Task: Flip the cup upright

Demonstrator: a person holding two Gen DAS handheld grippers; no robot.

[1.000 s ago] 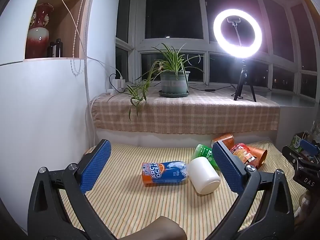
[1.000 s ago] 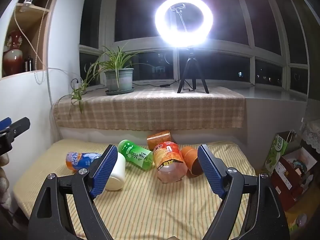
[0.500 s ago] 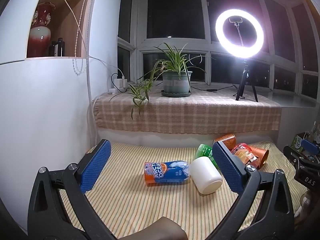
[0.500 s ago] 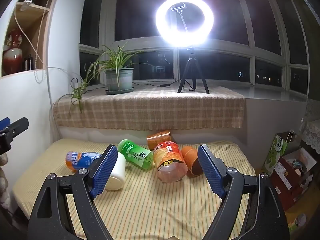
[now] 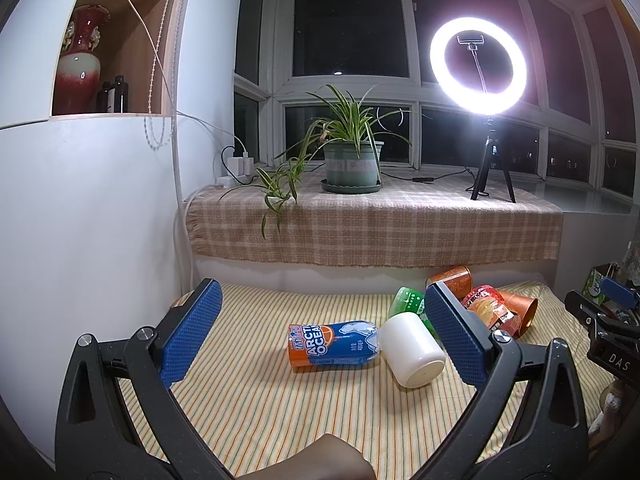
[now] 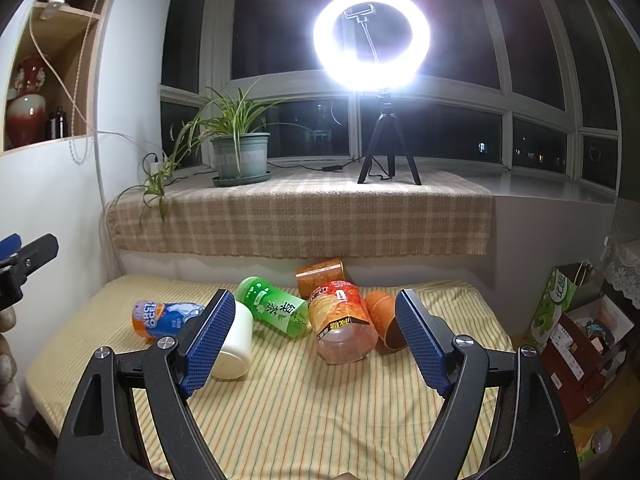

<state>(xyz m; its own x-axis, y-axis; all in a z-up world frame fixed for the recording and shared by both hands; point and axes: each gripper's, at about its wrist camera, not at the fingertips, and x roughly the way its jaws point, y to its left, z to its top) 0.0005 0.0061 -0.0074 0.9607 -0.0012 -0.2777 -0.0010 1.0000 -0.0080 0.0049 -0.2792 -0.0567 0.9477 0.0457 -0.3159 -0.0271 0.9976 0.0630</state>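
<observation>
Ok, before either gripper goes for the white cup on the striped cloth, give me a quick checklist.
1. White cup on its side, needs flipping: ok.
2. Left gripper jaws open, holding nothing: ok.
3. Right gripper jaws open, holding nothing: ok.
4. Free room around cup: not ok, blue can and green bottle lie close against it.
5. Which end is the mouth: cannot tell.
6. Striped cloth bare in front for standing it: ok.

My left gripper (image 5: 320,332) and right gripper (image 6: 310,338) carry blue textured pads on black frames. At frame centre, the cloth (image 5: 248,392) shows yellow with thin orange and green stripes. The cup (image 5: 412,350) is plain white. The can (image 5: 332,344) is blue and orange. The bottle (image 6: 276,306) is green. Upper frame: a beige checked cloth (image 6: 300,216).
</observation>
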